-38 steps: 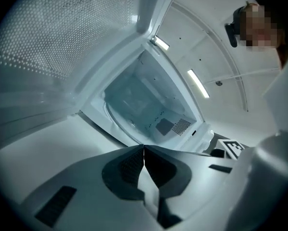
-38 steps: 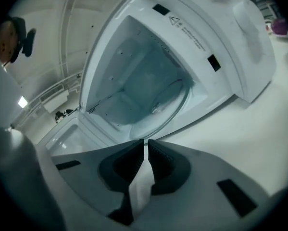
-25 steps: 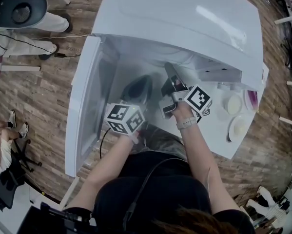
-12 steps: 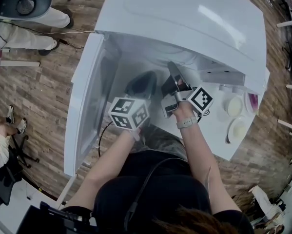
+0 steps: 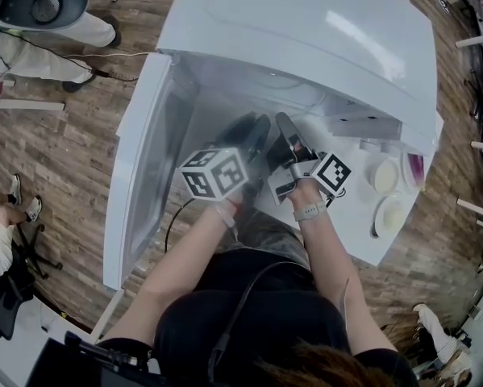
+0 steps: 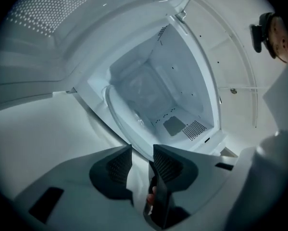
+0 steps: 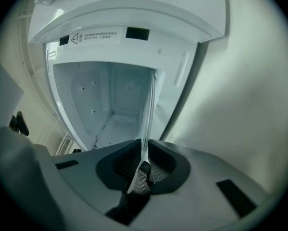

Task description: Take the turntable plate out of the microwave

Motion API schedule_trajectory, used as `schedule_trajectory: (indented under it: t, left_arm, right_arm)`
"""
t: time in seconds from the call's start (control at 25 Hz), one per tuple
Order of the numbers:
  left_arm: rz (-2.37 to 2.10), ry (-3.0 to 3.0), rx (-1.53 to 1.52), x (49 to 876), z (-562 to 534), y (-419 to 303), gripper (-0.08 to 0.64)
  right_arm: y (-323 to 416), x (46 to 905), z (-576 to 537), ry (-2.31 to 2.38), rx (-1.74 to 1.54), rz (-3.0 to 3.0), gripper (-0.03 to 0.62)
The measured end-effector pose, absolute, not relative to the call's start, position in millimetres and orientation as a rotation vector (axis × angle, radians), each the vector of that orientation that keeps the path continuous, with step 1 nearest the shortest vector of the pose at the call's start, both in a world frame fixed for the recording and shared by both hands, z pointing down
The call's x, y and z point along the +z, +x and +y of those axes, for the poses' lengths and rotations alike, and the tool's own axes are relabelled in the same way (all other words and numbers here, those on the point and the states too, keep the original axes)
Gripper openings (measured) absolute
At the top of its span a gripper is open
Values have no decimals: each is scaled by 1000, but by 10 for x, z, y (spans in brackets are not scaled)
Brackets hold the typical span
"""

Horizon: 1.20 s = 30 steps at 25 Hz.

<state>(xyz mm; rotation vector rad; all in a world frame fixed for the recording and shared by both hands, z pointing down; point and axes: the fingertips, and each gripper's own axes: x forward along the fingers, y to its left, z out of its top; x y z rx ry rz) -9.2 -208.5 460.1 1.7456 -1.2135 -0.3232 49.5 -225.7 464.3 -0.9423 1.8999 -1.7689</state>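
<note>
My right gripper (image 7: 144, 146) has just been closing and pinches the rim of the clear round glass turntable plate (image 7: 148, 112). The plate shows edge-on as a thin pale streak reaching into the mouth of the white microwave (image 7: 134, 13). My left gripper (image 6: 142, 149) has just been opening. Its jaws stand apart with the plate's curved rim running into the gap; whether a pad touches it I cannot tell. In the head view the glass hardly shows. The open white door (image 5: 140, 176) stands at my left, and two round white dishes (image 5: 385, 174) sit on the white table (image 5: 358, 224) to my right.
</note>
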Motion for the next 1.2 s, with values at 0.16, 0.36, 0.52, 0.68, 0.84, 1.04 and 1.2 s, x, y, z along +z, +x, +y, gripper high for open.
schedule_trajectory:
  t: [0.16,0.36,0.52,0.68,0.84,1.04,1.2]
  left_arm:
    - [-1180,1701,-356,4617,-2096,-69,130]
    - [-1166,1654,-391,4637,-2108,-83,130]
    - [-1166,1618,-418,4680,-2129,-109,130]
    - [-1162,1596,-440,4694,-2140,-119,130]
    - [-1131,1585,-488,4658,-2167,-103,130]
    - [-1131,1590,-479,4672,-2191,-87,130]
    - [-1121,1595,-483,4654,-2213,-53,129]
  right_arm:
    - [502,4630,-2180,-921,-1778,1914,58]
    - [503,4627,-2123,-899,-1796,1913,57]
    - [479,4629,-2065,-873,-1817,1922,57]
    - [471,4633,-1960,-848,-1830,1916,55]
    - [457,4626,-1867,-826,-1845,1913,55]
    - [458,4618,-1787,-809,-1851,1915,54]
    - [472,4632,-1775,-815,-1849,1916,54]
